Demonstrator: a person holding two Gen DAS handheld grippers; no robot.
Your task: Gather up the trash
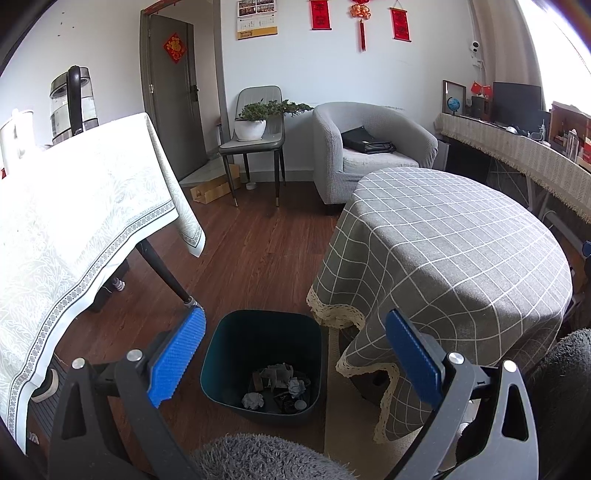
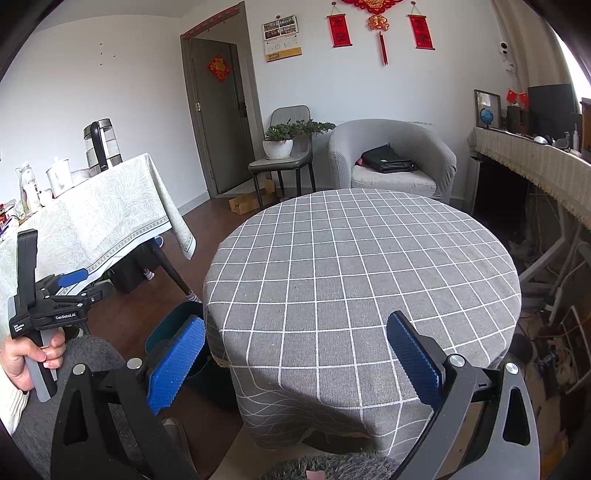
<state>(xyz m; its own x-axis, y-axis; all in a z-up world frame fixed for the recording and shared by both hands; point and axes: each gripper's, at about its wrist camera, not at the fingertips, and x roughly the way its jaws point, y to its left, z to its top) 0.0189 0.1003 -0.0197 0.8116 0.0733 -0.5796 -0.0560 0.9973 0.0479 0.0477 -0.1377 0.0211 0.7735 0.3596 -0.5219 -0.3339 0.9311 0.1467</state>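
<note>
The bin (image 1: 264,360) stands on the floor beside the round table (image 1: 461,236), holding crumpled paper (image 1: 253,400) and other scraps. The left gripper (image 1: 295,354) hangs above it, jaws spread and holding nothing. The right gripper (image 2: 295,354), also spread and holding nothing, hovers over the table's checked cloth. Only the right view shows the hand (image 2: 27,356) gripping the left tool; only the left view shows the bin's contents.

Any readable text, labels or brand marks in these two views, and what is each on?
"GenRoboLAI": left gripper body, as best it reads.
Small white label lower on that gripper: too small.
Wall calendar: too small.
Red scrolls: characters blurred.
Red door sign: character blurred.
Trash bin: no text.
</note>
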